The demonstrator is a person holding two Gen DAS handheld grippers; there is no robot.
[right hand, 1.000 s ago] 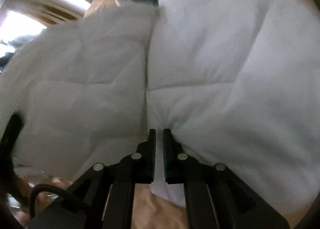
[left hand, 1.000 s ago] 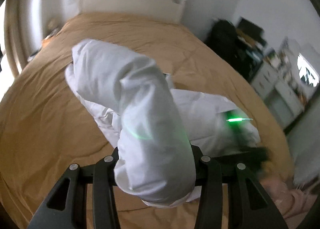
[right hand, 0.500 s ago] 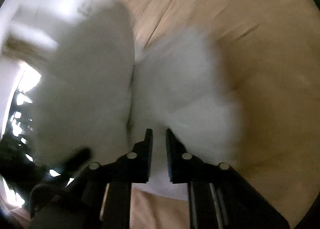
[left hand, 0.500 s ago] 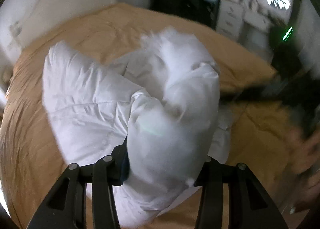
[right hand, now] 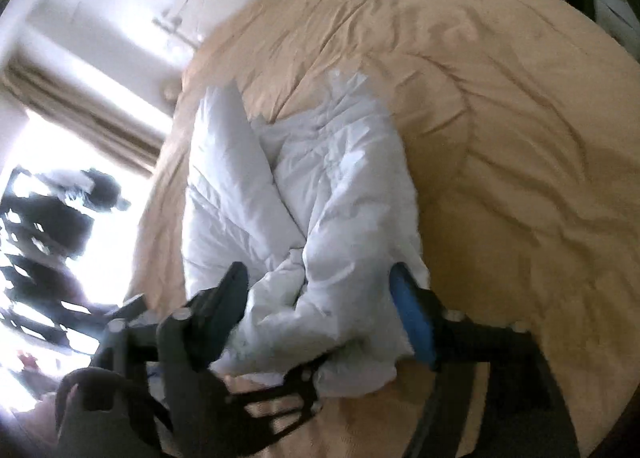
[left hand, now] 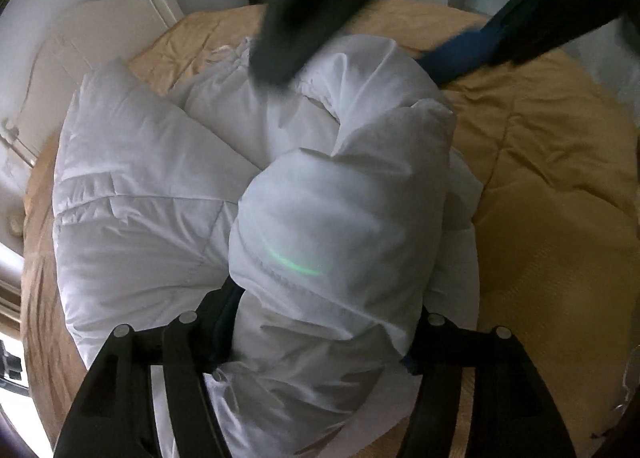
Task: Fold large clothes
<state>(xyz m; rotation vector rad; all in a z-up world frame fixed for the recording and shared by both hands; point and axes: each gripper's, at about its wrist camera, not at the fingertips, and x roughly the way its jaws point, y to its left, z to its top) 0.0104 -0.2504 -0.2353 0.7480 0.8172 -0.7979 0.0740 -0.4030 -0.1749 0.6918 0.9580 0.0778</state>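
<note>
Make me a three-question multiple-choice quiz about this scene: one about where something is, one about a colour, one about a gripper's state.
1. Where does the puffy white quilted jacket lie?
A. on the bed
B. on a chair
C. on the floor

2. What colour is the bed cover?
A. grey
B. tan
C. green

3. How is the right gripper?
A. shut on nothing
B. out of view
C. open, its fingers either side of the fabric

Answers:
1 A: the tan cover shows all round it.
2 B: both views show tan.
3 C: its fingers stand wide apart, whereas the left gripper clamps a thick bunch.
</note>
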